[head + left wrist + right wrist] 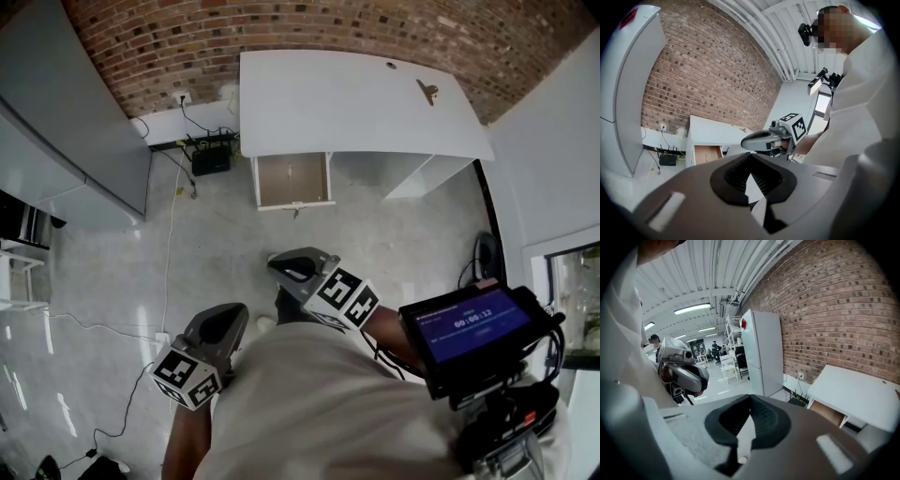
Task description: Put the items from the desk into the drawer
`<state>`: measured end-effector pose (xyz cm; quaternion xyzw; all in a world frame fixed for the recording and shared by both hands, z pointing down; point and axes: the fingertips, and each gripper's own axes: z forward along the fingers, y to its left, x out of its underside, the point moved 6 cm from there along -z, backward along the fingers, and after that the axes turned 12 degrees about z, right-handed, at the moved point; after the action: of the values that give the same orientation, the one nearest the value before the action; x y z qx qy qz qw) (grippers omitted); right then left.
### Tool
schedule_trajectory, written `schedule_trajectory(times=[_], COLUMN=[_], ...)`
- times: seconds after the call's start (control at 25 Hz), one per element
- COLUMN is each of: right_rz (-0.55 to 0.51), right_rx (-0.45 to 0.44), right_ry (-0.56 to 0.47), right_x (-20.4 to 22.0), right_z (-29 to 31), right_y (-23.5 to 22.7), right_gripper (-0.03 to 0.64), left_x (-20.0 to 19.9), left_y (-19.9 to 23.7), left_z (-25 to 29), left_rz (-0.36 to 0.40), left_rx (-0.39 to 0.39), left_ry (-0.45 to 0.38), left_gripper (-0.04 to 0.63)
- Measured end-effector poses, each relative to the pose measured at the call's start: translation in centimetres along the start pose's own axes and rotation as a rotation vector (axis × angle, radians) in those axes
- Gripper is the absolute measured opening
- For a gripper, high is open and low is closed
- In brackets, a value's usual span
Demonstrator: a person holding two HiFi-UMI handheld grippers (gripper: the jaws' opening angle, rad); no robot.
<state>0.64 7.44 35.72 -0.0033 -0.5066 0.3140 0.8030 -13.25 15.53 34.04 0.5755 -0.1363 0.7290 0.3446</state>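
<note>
Both pairs of jaws are closed tip to tip with nothing between them. The left gripper point(750, 158) shows only floor through the gap behind its meeting tips, and the right gripper point(750, 399) shows the same. In the head view both are held close to the person's body, well apart from the table point(319, 112).

One thing is plain on the table: a small brownish clip-like piece point(427, 91) near the right edge, toward the far right corner. A dark speck point(391, 65) lies close to the far edge, too small to tell what it is. The drawer point(292, 180) stands open under the near edge, toward the left corner, and its wooden bottom looks bare.

The clip-like piece is probably light and stiff, and so small and low that it may skid on the smooth top if nudged from one side. A fair hold would be a narrow pinch from above, across its raised part, with the jaws opened only a little.

The table is white, plain and smooth, and its far edge is set against a brick wall point(281, 28). The floor point(216, 253) is grey and glossy, with loose cables across it. A router point(210, 159) sits by the wall beyond the table's left edge, and a tall white cabinet point(66, 112) stands further left.
</note>
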Motion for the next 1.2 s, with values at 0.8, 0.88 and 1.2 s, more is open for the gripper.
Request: schedule_trajectory(times=[0.8, 0.88, 1.2], right_rz=[0.005, -0.002, 0.000], right_rx=[-0.022, -0.022, -0.027], right_ry=[0.017, 0.022, 0.029], right_x=[0.5, 0.7, 1.3], right_z=[-0.1, -0.1, -0.2], right_y=[0.8, 0.7, 0.6], right_gripper=[0.002, 0.002, 0.002], left_x=[0.2, 0.0, 0.2], left_y=[-0.6, -0.7, -1.2], left_z=[0.3, 0.3, 0.5], left_rz=[-0.014, -0.014, -0.023], left_rx=[0.012, 0.002, -0.006], left_ry=[0.001, 0.009, 0.017], left_gripper=[0.006, 0.006, 0.006])
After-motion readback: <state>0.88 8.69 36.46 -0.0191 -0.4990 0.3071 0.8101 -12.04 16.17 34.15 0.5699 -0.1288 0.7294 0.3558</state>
